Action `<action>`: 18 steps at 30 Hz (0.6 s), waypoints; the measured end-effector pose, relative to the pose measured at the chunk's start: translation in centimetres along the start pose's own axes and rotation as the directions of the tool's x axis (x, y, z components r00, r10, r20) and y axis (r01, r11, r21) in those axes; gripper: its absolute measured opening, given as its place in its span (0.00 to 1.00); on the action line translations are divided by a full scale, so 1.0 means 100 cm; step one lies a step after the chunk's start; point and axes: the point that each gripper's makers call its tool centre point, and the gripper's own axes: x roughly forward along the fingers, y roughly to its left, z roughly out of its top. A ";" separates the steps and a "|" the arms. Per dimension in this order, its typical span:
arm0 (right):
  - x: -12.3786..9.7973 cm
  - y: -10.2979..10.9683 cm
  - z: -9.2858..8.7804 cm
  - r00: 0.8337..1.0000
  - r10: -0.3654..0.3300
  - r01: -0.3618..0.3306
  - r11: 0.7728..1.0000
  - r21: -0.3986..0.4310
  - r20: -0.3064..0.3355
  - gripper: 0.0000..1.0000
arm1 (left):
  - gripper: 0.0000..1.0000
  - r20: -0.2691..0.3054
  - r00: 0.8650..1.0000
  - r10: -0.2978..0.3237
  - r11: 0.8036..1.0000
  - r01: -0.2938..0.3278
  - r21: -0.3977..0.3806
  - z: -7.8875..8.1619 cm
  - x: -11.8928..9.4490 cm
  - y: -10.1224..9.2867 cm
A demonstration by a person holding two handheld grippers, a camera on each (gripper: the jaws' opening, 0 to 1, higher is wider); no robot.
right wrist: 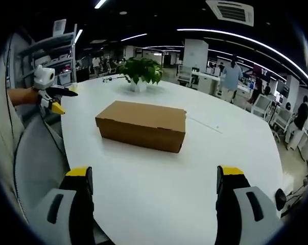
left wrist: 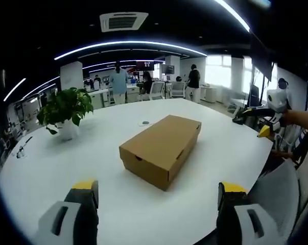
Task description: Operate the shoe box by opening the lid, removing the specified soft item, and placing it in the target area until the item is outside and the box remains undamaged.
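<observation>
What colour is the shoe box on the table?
The shoe box is plain brown cardboard, seen best in the right gripper view.

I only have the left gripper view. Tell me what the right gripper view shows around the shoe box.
Observer: On that view the shoe box shows its long plain side, lid shut.
Operator: Report the right gripper's jaws.
Observer: The right gripper is open, jaws wide apart, short of the box, nothing between them.
Operator: Say what lies past the box there.
Observer: A thin pale strip lies on the white table beyond the box's right end, apart from it.
Operator: And the left gripper.
Observer: The left gripper is off the table's edge, not near the box.
</observation>
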 end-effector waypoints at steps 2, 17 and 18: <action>0.005 -0.002 0.002 1.000 0.012 -0.012 1.000 -0.015 0.000 0.96 | 0.99 0.001 1.000 0.004 1.000 -0.004 0.001 0.000 0.002 0.000; 0.042 -0.017 0.005 0.996 0.091 -0.092 0.993 -0.067 -0.025 0.96 | 0.96 -0.005 0.998 0.062 0.998 -0.062 0.000 0.005 0.021 0.005; 0.046 -0.020 0.005 0.994 0.101 -0.103 0.992 -0.073 -0.028 0.96 | 0.96 -0.003 0.998 0.067 0.998 -0.067 0.003 0.006 0.023 0.004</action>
